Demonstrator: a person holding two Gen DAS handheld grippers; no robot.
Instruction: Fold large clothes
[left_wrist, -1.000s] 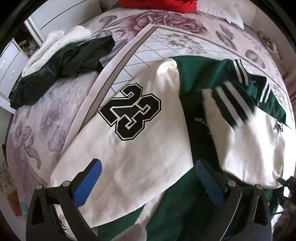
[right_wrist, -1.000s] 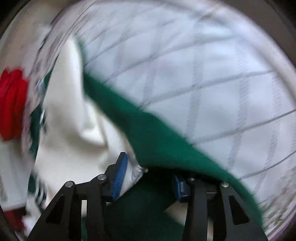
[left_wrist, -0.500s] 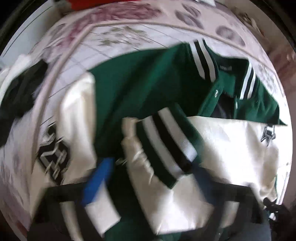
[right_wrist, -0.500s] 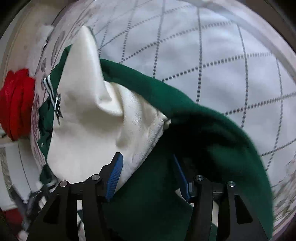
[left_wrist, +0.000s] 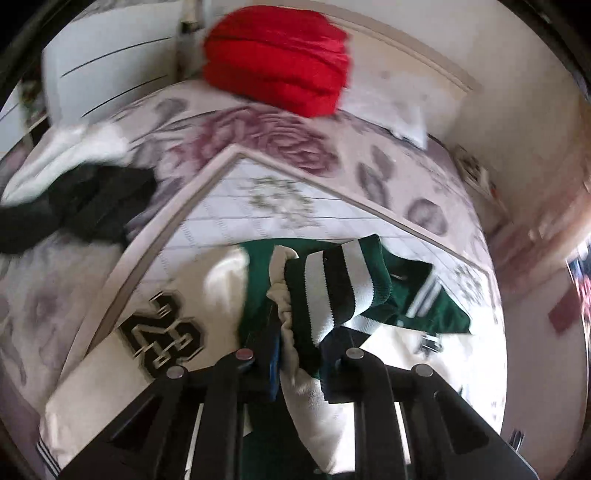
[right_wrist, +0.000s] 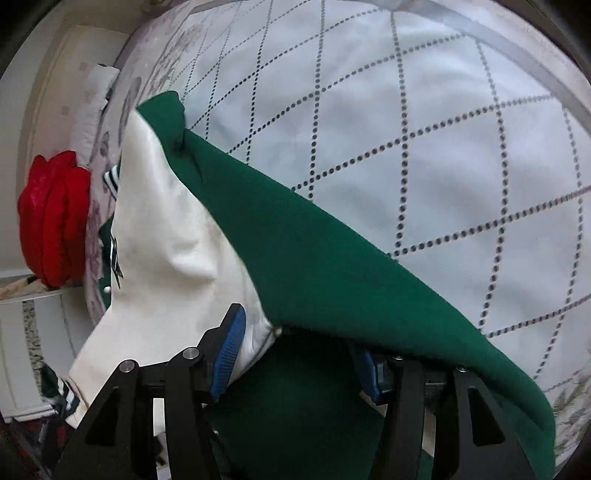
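Green and white, the jacket (left_wrist: 177, 373) lies in the middle of the bed (left_wrist: 280, 147). Left tongs (left_wrist: 301, 354) are closing on the striped cuff (left_wrist: 340, 284). Right tongs (right_wrist: 299, 354) sit half open around green cloth. Next, I think, lay the sleeve flat across.

Bed (left_wrist: 280, 206) with floral, diamond-quilted cover – green-and-white jacket (left_wrist: 155, 354) spread on it, number patch up. Dark and white clothes (left_wrist: 74, 199) at left edge; red folded garment (left_wrist: 277, 62) and pillow (left_wrist: 388, 107) at the head.
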